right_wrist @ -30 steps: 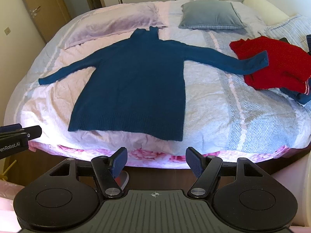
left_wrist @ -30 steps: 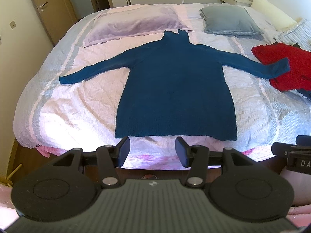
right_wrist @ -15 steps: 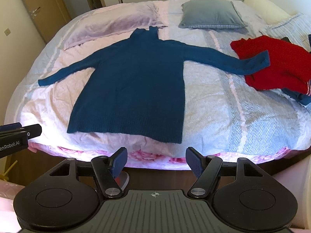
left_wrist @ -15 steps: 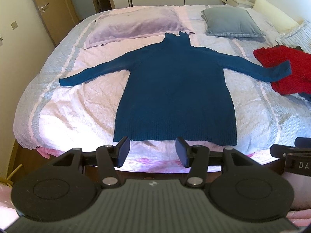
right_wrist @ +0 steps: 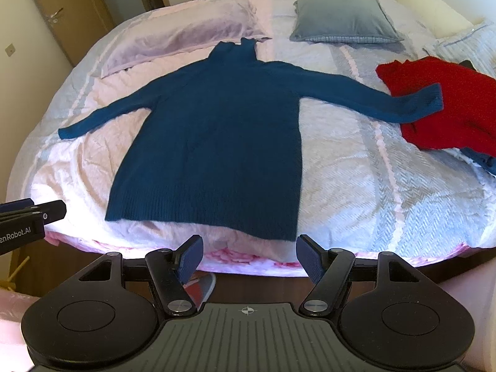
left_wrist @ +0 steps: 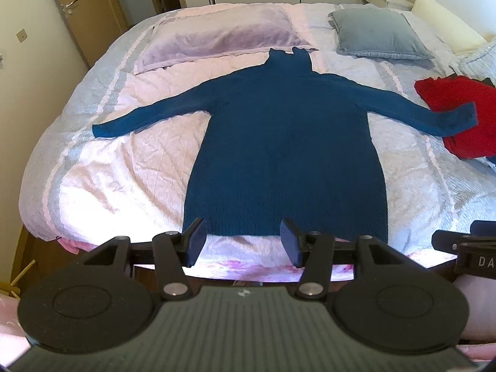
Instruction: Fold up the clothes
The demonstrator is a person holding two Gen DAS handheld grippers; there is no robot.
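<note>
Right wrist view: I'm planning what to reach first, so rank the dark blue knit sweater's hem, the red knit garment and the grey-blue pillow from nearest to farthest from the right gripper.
1. Dark blue knit sweater's hem: just ahead of the right gripper, at the bed's near edge.
2. Red knit garment: farther, off to the right.
3. Grey-blue pillow: farthest, at the bed's head.

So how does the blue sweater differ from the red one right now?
The blue sweater lies spread flat mid-bed with both sleeves stretched out; the red sweater sits bunched in a heap near the bed's right edge. One cuff of the blue sweater rests on the red one. Both are knitted, and neither is folded or gripped.
</note>
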